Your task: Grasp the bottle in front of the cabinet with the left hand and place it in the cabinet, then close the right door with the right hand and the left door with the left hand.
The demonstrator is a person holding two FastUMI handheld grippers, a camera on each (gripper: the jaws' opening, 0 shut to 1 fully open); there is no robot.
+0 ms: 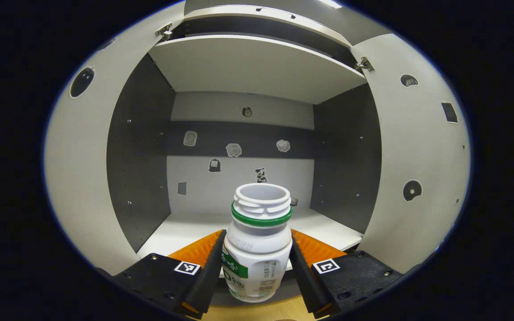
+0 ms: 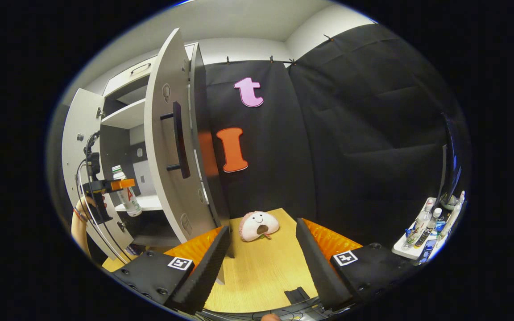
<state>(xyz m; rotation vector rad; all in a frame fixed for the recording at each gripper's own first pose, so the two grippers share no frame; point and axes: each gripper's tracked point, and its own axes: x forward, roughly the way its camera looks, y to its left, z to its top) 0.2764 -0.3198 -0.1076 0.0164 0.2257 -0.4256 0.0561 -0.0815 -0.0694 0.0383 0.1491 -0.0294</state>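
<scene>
Bottle carried up to the open cabinet

The left gripper (image 1: 257, 267) has both fingers clamped on the body of the bottle (image 1: 259, 240), holding it upright with its open mouth up, likely so it can be stood straight down on the shelf (image 1: 181, 229). The bottle sits midway between the fingers, just short of the shelf's front edge (not yet inside, by my reading). Beyond it both doors stand wide. The right gripper (image 2: 261, 263) waits with fingers spread and empty over the table (image 2: 261, 276), near the right door (image 2: 170, 133), probably ready to swing it closed
</scene>
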